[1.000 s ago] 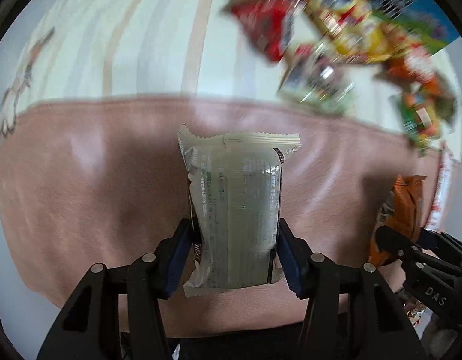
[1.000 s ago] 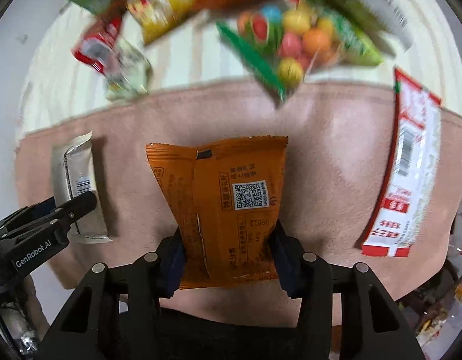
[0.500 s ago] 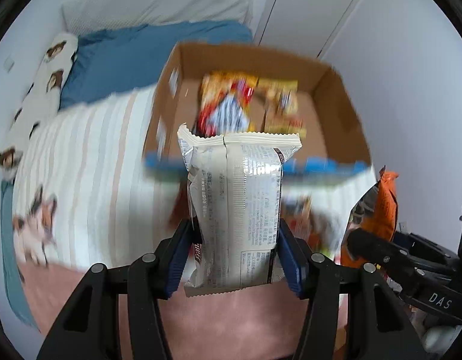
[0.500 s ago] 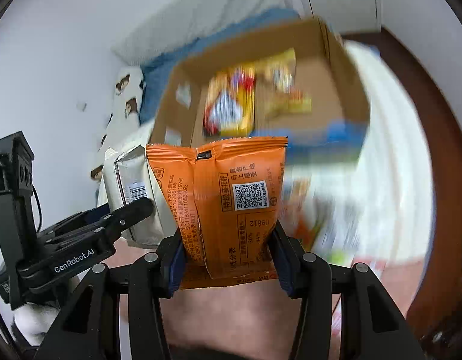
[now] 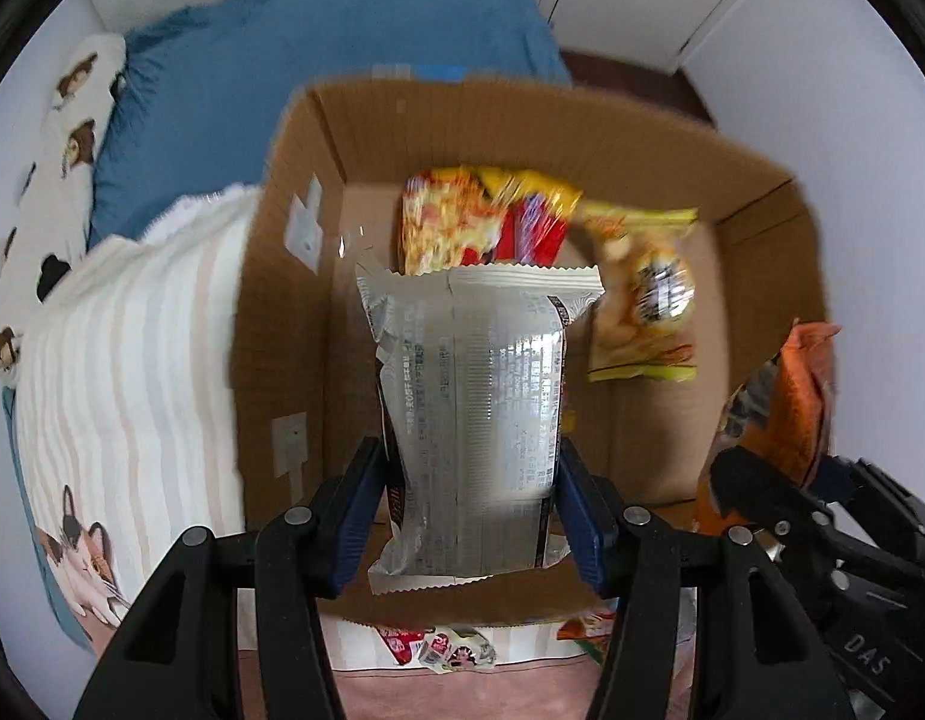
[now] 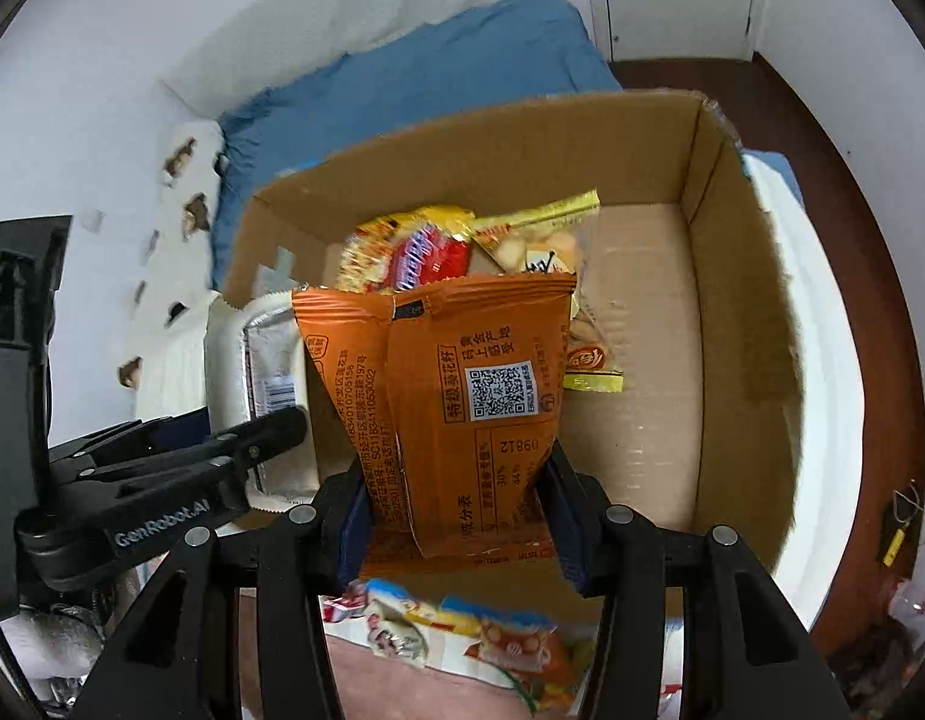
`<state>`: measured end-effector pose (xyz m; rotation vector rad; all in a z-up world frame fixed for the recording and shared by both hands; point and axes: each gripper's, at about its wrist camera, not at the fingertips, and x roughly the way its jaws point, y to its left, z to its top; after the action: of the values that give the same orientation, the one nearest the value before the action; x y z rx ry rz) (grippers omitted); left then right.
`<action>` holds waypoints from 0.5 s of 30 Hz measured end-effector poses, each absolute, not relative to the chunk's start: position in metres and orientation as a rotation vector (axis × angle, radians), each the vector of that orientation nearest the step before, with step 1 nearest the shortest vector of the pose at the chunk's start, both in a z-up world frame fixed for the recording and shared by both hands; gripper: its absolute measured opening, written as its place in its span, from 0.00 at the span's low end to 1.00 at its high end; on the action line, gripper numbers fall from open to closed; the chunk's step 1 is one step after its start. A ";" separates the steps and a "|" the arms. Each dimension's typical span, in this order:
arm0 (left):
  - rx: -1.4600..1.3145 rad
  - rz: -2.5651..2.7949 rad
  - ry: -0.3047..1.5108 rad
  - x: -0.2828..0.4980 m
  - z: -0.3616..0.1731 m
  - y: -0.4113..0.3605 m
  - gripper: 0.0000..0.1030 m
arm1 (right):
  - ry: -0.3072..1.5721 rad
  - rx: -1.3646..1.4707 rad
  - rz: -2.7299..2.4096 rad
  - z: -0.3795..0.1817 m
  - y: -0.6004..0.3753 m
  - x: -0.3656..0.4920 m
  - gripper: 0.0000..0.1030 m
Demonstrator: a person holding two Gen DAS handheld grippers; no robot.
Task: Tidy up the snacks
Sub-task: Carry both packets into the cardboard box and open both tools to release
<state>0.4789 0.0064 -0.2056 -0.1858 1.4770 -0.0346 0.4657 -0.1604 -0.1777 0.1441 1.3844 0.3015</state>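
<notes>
The left gripper (image 5: 471, 510) is clamped on a silver packet (image 5: 474, 414), its blue pads pressing the packet's lower sides, and the packet stands upright above the open cardboard box (image 5: 282, 300). The right gripper (image 6: 456, 510) is clamped in the same way on an orange packet (image 6: 462, 396), printed side with a QR code facing the camera, also held upright over the box (image 6: 738, 312). The two grippers hang side by side: in the left view the orange packet (image 5: 792, 402) shows at the right edge, and in the right view the silver packet (image 6: 264, 372) shows at the left, just beside the orange one. Inside the box lie a red and yellow bag (image 5: 480, 222) and a yellow bag (image 5: 642, 300), touching each other toward the far wall; the rest of the box floor is bare cardboard. The box sits on a bed with a striped blanket (image 5: 132, 372) and a blue sheet (image 5: 318, 60) behind it. More snacks (image 6: 462, 630) lie on the blanket in front of the box's near wall.
</notes>
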 end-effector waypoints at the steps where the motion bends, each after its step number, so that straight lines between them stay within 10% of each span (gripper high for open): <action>1: -0.181 -0.033 1.492 0.479 -0.212 0.006 0.51 | 1.400 0.134 0.296 -0.184 -0.160 0.468 0.51; 13: -0.209 -0.032 1.622 0.485 -0.262 0.010 0.53 | 1.562 0.109 0.278 -0.246 -0.157 0.484 0.54; 15: -0.228 -0.035 1.622 0.485 -0.261 0.012 0.53 | 1.602 0.096 0.276 -0.254 -0.156 0.485 0.76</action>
<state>0.4850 0.0120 -0.2613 -0.2279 1.6216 -0.0352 0.4855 -0.1559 -0.2539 0.0963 1.6018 0.2762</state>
